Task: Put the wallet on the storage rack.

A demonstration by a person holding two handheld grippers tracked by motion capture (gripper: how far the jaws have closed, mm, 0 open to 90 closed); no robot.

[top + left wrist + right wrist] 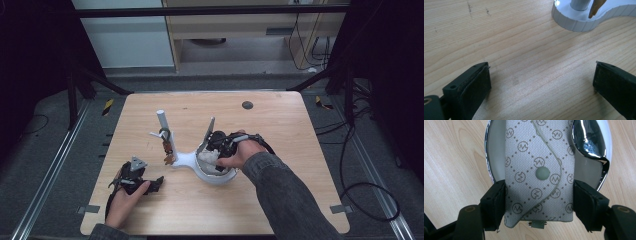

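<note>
A small grey pouch [539, 175] with a printed logo pattern and a round snap button sits between the jaws of my right gripper [539, 205], which is shut on its sides. It hangs just above a round chrome-rimmed dish [487, 157]. In the high view that right gripper [212, 155] points down over the dish end of a white stand [186, 160] with an upright post [163, 121]. My left gripper [155, 184] rests low at the front left of the table, open, with only bare wood between the jaws of the left gripper [541, 82].
A brown trinket [169, 159] and a dark ring [164, 134] hang from the post's hooks. The stand's white base [579, 22] lies just ahead of the left jaws. A dark round spot [247, 105] marks the wooden table [280, 125] near its far edge.
</note>
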